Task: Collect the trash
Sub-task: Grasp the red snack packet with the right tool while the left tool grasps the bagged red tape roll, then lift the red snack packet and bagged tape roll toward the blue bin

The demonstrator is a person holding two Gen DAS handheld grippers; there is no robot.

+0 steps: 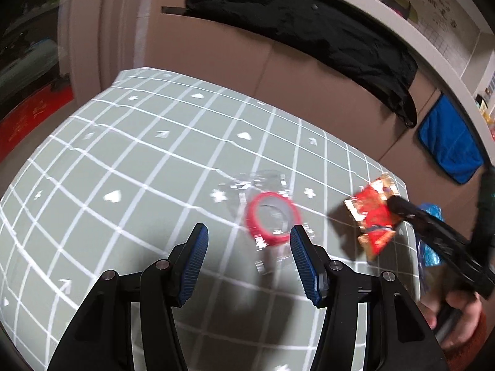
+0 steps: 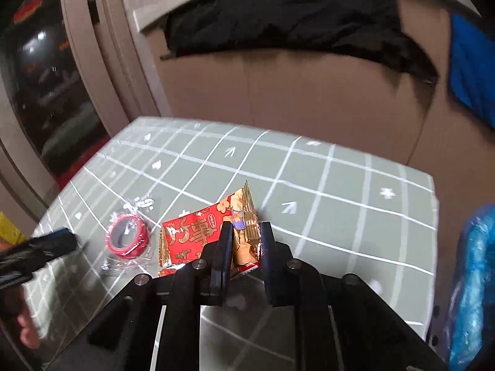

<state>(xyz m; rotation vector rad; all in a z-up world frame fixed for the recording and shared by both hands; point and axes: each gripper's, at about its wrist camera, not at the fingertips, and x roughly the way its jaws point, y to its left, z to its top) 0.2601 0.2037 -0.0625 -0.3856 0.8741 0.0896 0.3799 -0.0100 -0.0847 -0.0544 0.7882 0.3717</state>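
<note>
The right gripper (image 2: 246,241) is pinching the red wrapper (image 2: 198,238) just above the table (image 2: 340,185), while the left gripper (image 1: 249,244) is hovering spread wide beside the tape roll (image 1: 272,218)

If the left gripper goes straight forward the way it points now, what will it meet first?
Probably the red tape roll in clear wrapping, which lies on the table just ahead of the open left gripper, slightly toward its right finger. Depth is unclear.
</note>
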